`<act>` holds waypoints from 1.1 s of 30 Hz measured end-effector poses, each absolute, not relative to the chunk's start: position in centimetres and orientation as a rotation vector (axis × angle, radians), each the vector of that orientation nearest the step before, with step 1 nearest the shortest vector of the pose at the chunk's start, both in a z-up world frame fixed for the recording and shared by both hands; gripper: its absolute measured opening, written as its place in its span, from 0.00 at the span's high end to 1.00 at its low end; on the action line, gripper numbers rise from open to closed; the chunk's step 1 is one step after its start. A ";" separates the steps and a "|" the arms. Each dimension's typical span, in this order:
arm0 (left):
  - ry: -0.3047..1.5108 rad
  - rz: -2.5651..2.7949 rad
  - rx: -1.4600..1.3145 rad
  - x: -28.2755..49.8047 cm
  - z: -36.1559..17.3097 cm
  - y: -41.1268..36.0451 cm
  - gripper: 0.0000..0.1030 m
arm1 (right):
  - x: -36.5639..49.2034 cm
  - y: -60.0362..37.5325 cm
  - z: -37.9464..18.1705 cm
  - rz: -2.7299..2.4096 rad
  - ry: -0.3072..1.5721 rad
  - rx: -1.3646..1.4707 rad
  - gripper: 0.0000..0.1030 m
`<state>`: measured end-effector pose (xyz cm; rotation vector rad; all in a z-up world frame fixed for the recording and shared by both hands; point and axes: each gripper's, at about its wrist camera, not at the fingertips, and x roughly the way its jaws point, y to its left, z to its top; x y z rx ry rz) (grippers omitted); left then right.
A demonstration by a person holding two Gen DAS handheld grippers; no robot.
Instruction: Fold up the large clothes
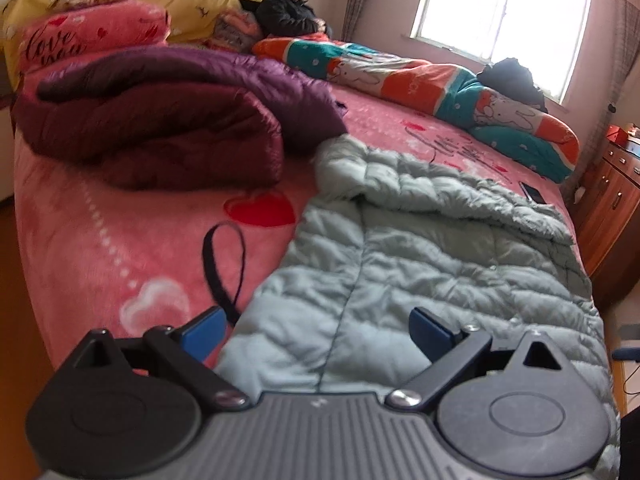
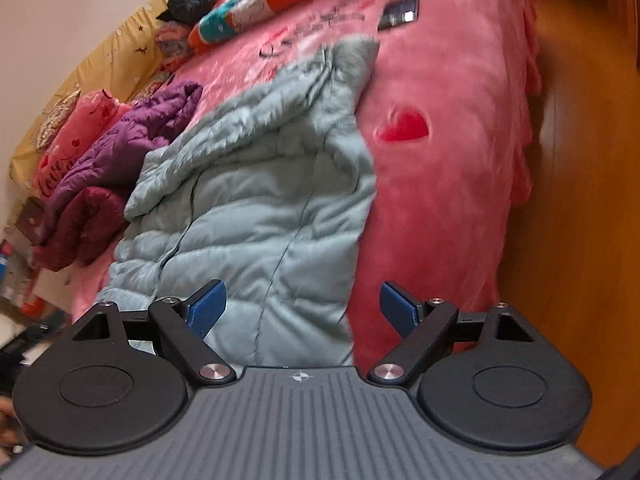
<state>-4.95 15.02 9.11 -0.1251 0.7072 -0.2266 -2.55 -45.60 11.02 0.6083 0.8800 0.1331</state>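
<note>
Both grippers hang wide apart and empty over the near hem of the pale green down jacket (image 1: 420, 248): my left gripper (image 1: 316, 328) over its left edge, my right gripper (image 2: 300, 308) over its right edge. The jacket lies flat on the pink bed (image 2: 452, 152). I judge the hem corners are the places to pinch, deep enough that the slippery shell holds. Farther off lie a purple coat (image 1: 160, 120) and a phone (image 2: 400, 12); I should fold short of both.
</note>
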 end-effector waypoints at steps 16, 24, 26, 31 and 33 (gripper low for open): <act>0.825 -0.316 -0.223 -5.6 5.8 16.8 0.05 | -2.2 -41.6 7.7 0.217 1.168 0.754 0.00; 0.849 -0.378 -0.387 -5.6 5.6 18.6 0.06 | -3.4 -40.1 6.4 0.252 1.231 0.863 0.00; 0.846 -0.398 -0.444 -5.7 5.6 19.2 0.06 | -3.6 -40.2 6.5 0.285 1.219 0.913 0.00; 0.816 -0.322 -0.442 -6.1 6.2 19.7 0.06 | -4.8 -40.3 6.4 0.368 1.171 1.027 0.00; 0.819 -0.279 -0.439 -6.1 6.3 20.0 0.05 | -5.0 -40.3 6.4 0.387 1.153 1.050 0.03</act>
